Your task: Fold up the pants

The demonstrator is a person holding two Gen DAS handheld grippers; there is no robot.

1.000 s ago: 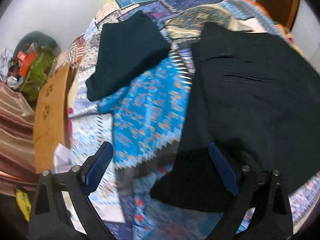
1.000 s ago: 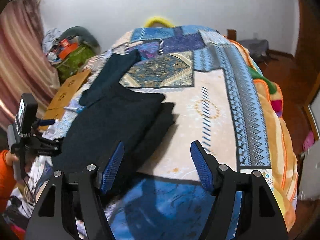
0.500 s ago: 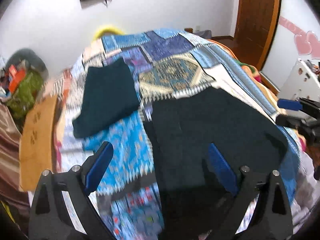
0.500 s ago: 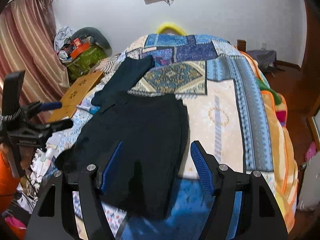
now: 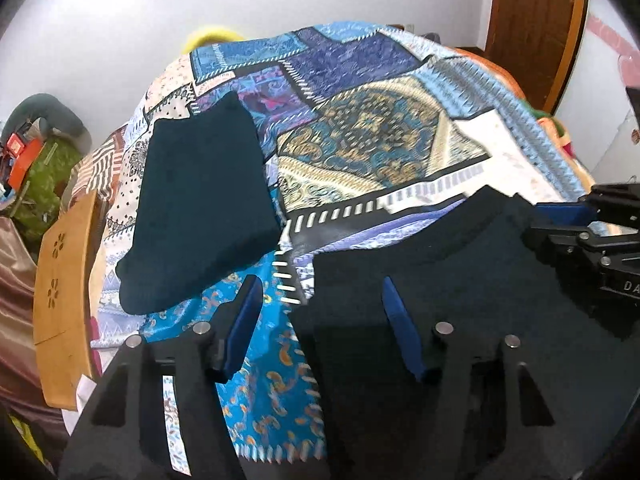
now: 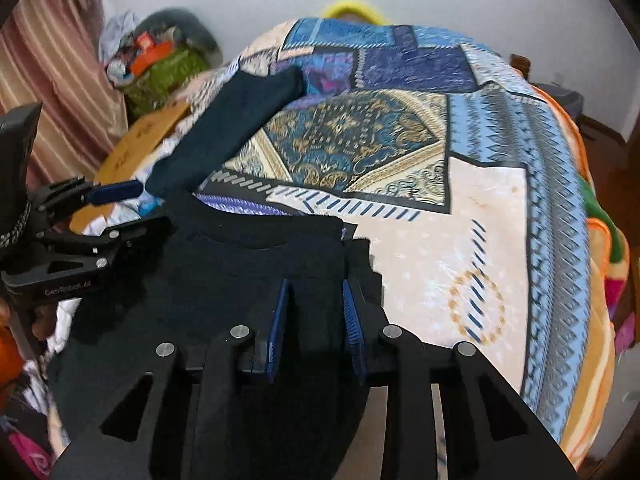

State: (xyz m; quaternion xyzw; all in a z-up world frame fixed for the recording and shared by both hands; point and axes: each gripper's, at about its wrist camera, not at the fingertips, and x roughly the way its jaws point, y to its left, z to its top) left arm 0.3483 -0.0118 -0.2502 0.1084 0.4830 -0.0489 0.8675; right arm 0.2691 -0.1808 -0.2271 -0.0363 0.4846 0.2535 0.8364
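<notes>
Black pants (image 5: pixel 460 280) lie spread on the near part of a bed with a patchwork quilt (image 5: pixel 372 148); they also show in the right wrist view (image 6: pixel 248 280). My left gripper (image 5: pixel 320 312) is open, its right finger over the pants' left edge. My right gripper (image 6: pixel 314 308) has its jaws partly closed around a raised fold of the pants near their right edge. Each gripper shows in the other's view: the right one (image 5: pixel 576 224), the left one (image 6: pixel 100 216).
A folded dark garment (image 5: pixel 200 212) lies further back on the left of the bed. A wooden board (image 5: pixel 60 280), a green bag (image 6: pixel 168 68) with clutter and a striped curtain (image 6: pixel 56 60) stand left of the bed. A brown door (image 5: pixel 532 20) is at the back right.
Both grippers have dropped closer to the pants. The right gripper's jaws have narrowed from wide open to partly closed around the cloth. The left gripper stays open.
</notes>
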